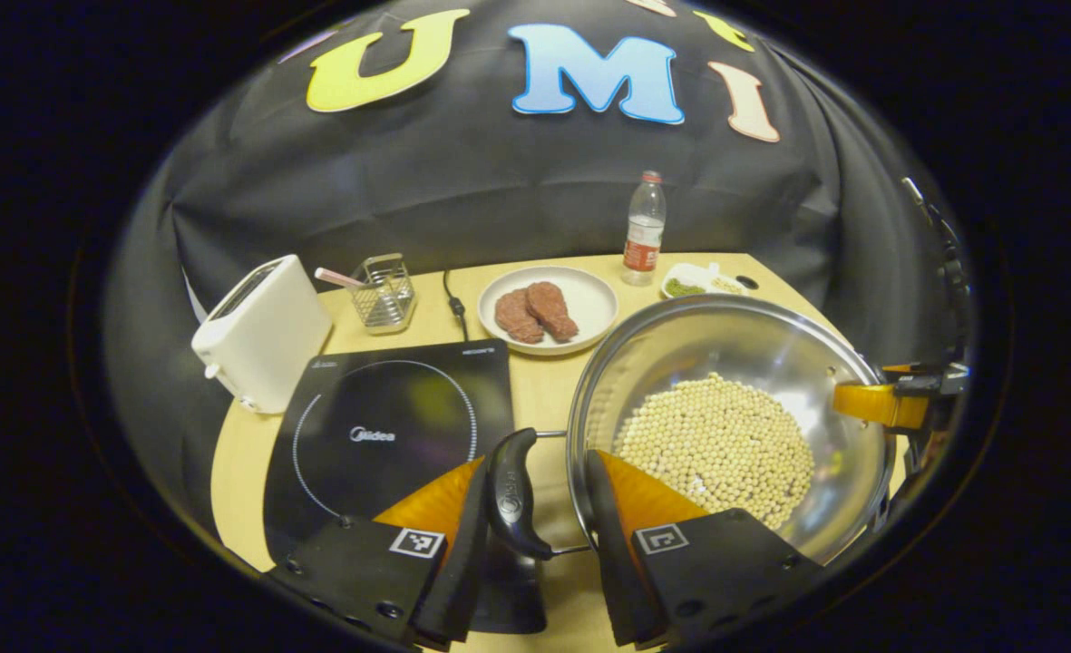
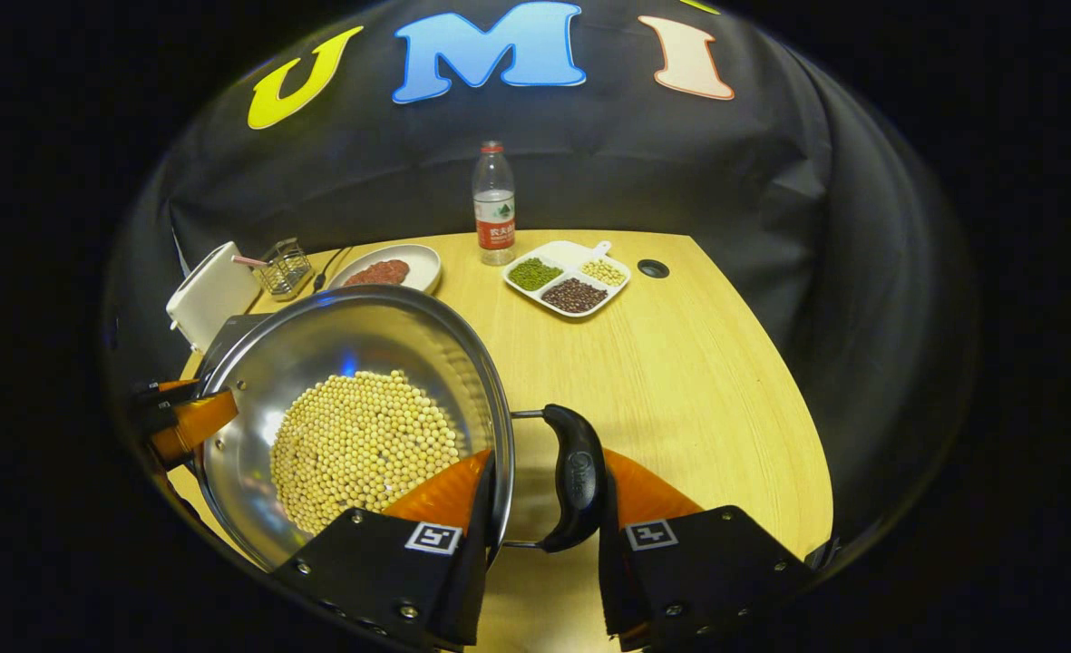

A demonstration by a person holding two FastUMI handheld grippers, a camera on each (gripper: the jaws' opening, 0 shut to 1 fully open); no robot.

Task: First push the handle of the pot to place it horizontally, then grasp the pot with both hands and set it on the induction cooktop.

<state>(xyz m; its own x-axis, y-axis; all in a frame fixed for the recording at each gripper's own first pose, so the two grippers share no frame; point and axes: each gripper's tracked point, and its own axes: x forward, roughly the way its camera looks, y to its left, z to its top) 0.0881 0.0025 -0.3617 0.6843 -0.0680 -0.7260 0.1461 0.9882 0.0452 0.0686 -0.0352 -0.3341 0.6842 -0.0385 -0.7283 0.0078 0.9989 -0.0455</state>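
A steel pot (image 1: 725, 345) holding soybeans (image 1: 716, 444) sits right of the black induction cooktop (image 1: 381, 426). My left gripper (image 1: 535, 462) clamps one side of the pot: one finger lies against the black loop handle (image 1: 510, 490) and the other inside the rim against the wall. My right gripper (image 2: 550, 458) grips the opposite side of the pot (image 2: 354, 326) the same way, with its handle (image 2: 580, 476) outside and a finger by the soybeans (image 2: 363, 444). Both handles lie level. Each gripper also appears across the pot, the right gripper (image 1: 880, 404) in the left gripper view and the left gripper (image 2: 186, 422) in the right gripper view.
A white toaster (image 1: 258, 331) and a wire rack (image 1: 384, 295) stand behind the cooktop. A plate of meat (image 1: 549, 308), a water bottle (image 2: 494, 204) and a divided dish of beans (image 2: 567, 277) line the table's back. Bare wooden table (image 2: 680, 381) lies right of the pot.
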